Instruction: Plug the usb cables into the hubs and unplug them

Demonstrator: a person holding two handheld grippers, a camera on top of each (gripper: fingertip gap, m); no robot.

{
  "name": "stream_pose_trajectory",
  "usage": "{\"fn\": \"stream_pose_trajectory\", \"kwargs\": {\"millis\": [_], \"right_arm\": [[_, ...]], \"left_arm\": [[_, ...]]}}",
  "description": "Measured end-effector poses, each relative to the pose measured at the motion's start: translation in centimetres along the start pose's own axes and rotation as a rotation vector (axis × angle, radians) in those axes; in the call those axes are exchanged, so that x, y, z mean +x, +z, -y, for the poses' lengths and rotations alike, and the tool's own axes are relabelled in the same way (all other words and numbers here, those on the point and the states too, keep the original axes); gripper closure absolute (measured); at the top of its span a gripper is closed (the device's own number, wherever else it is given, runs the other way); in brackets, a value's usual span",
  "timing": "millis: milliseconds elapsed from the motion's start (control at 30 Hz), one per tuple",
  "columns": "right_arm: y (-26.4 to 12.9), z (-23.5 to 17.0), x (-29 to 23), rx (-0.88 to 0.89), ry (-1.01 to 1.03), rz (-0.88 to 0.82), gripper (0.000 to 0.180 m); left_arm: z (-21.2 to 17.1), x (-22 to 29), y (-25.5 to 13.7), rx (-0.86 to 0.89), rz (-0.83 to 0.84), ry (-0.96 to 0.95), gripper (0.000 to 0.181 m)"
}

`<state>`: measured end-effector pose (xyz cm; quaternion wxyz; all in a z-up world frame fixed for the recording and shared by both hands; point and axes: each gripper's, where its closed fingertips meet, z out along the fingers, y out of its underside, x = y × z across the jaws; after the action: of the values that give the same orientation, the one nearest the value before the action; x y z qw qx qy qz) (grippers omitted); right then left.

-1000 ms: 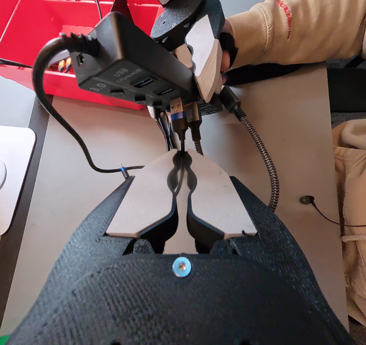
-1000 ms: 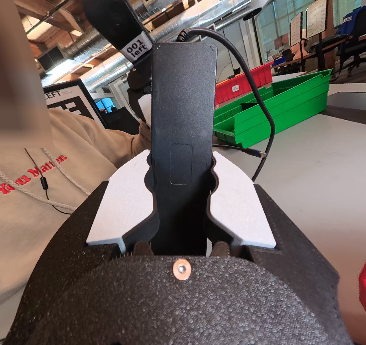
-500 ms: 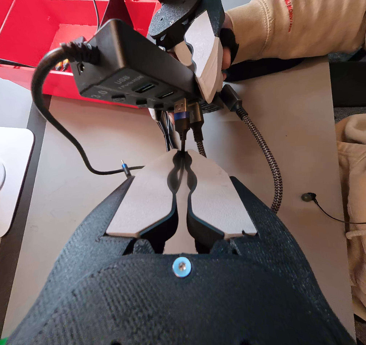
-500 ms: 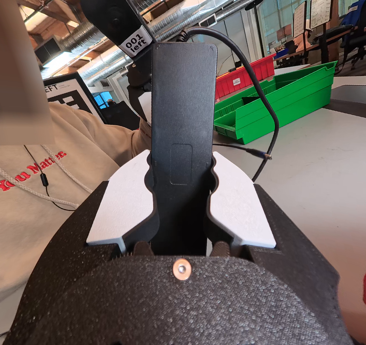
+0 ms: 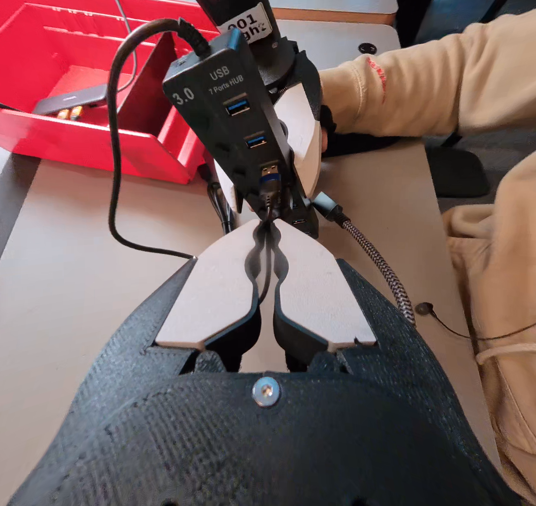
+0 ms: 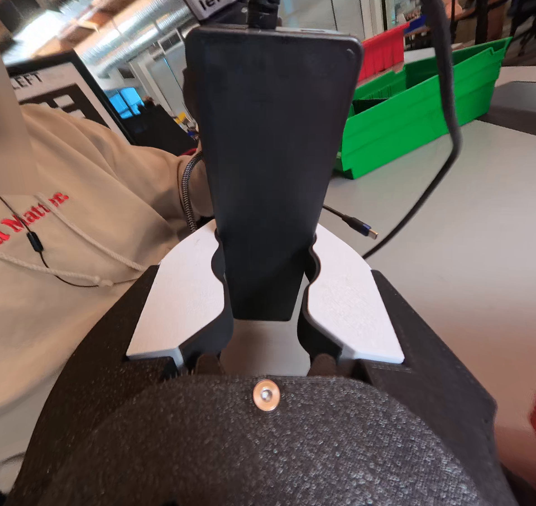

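Black plastic makes up the long hub, which is lifted off the tan table and tilted, its port side facing the left wrist camera. The right gripper clamps the hub's near end between its pale fingers, with the hub's plain back filling the middle of the right wrist view; in the left wrist view the same gripper shows behind the hub, held by a hand in a beige sleeve. The left gripper is nearly closed, its tips pinching a thin black cable just below a plug with a blue collar. That plug's metal end is bare and lies against the hub's face beside the ports, not seated in one. Two blue-lined ports above it are free. A braided cable is plugged in lower on the hub and trails down over the table. The hub's own thick black cord loops from its far end down to the table. A red bin sits behind on the left with a flat dark device inside. In the right wrist view a green bin stands on the grey tabletop, near a loose connector.
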<state>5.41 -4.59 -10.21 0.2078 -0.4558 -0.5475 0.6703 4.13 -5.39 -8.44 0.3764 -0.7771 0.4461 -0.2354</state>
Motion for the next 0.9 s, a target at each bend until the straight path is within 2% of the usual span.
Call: {"fn": "stream_pose_trajectory", "kwargs": {"millis": [33,233,400,667,800,900], "right_arm": [[0.1,0.2,-0.2,0.017,0.016,0.017,0.126],[0.3,0.3,-0.5,0.003,-0.003,0.014,0.126],[-0.4,1.7,0.0,0.088,0.023,-0.012,0.126],[-0.7,2.1,-0.3,0.095,-0.034,-0.027,0.126],[-0.2,2.0,-0.8,0.095,-0.035,-0.002,0.126],[-0.3,2.2,-0.8,0.108,-0.042,-0.008,0.126]], "left_arm": [[0.0,0.2,-0.1,0.005,-0.020,0.002,0.177],[0.1,0.7,-0.7,0.058,-0.119,-0.047,0.177],[0.0,0.4,-0.5,0.062,-0.118,-0.068,0.177],[0.8,0.5,-0.5,0.147,-0.131,-0.074,0.177],[0.9,0.9,0.1,0.164,-0.170,-0.101,0.168],[1.2,1.2,0.2,0.185,-0.193,-0.121,0.173]]}}
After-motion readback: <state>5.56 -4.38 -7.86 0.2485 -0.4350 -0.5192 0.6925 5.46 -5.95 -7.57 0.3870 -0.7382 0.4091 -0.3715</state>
